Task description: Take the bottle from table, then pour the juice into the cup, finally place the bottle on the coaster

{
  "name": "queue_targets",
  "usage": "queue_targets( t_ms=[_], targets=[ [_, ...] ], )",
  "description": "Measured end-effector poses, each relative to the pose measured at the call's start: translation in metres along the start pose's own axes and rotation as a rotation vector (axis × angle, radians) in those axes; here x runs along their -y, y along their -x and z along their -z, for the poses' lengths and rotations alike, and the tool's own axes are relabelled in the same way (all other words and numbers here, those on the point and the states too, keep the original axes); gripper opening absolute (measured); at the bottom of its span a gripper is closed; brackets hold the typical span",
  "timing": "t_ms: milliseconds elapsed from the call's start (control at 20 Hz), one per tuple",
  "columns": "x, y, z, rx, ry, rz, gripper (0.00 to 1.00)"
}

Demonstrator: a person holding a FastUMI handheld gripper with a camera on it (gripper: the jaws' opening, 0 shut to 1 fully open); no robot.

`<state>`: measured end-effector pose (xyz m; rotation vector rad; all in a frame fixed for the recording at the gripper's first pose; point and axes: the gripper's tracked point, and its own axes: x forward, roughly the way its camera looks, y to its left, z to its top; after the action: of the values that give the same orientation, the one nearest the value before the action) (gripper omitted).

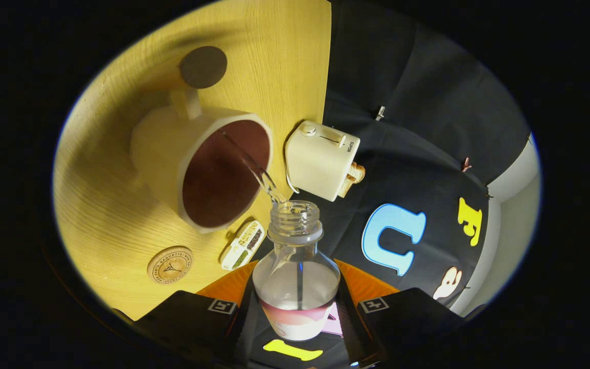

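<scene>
My gripper (296,302) is shut on a clear plastic bottle (296,277), gripped around its body between both fingers. The bottle is tipped over sideways, its open neck (295,218) pointing beyond the fingers toward a cream cup (172,154) with a dark brown inside (223,174). A thin clear stream (254,166) runs from the bottle's mouth into the cup. The cup stands on the wooden table (110,215), handle on its far side. A round wooden coaster (170,264) lies on the table close to the cup's base, just ahead of the left finger.
A dark round disc (203,66) lies on the table beyond the cup's handle. A cream toaster (323,159) with bread in it stands by the table's edge near the bottle's mouth. A small white tray (244,245) with compartments lies between coaster and bottle.
</scene>
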<state>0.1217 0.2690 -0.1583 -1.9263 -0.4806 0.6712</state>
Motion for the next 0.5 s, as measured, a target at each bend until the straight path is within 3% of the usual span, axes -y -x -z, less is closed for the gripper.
queue_targets(
  t_ms=[500],
  targets=[
    [0.0049, 0.0011, -0.0023, 0.031, 0.072, 0.014, 0.71]
  ],
)
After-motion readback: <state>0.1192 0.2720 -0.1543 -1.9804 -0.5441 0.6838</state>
